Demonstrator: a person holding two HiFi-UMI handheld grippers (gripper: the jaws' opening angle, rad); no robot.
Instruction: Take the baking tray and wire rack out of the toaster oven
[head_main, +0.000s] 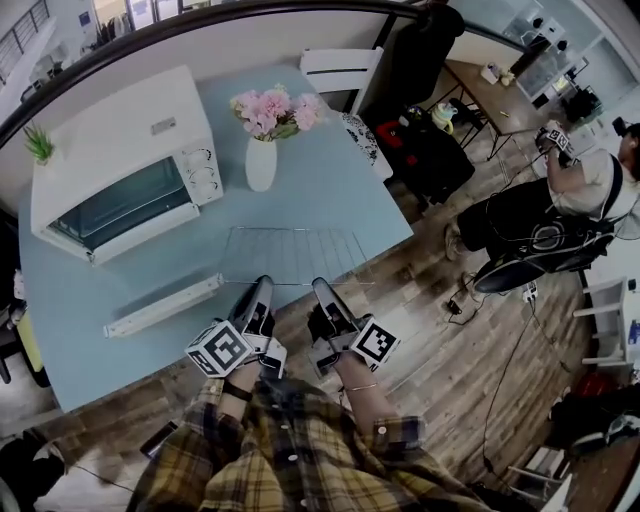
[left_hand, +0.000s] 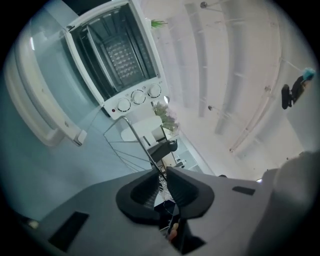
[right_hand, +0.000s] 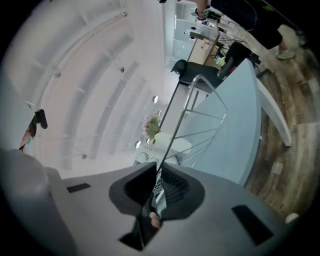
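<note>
Both sets of jaws were nearly closed, pinching the near rail of the wire rack (head_main: 295, 252), with the left gripper (head_main: 264, 284) and right gripper (head_main: 322, 286) side by side. The rack lay ahead of us over the table's (head_main: 340, 195) near edge, long axis crosswise. The toaster oven (head_main: 120, 150) stood far left, nearer the left gripper.

A pale blue table (head_main: 350, 200) bears a white toaster oven (head_main: 120, 170) and a flower vase (head_main: 261, 162), both beyond the left gripper (head_main: 263, 288).
</note>
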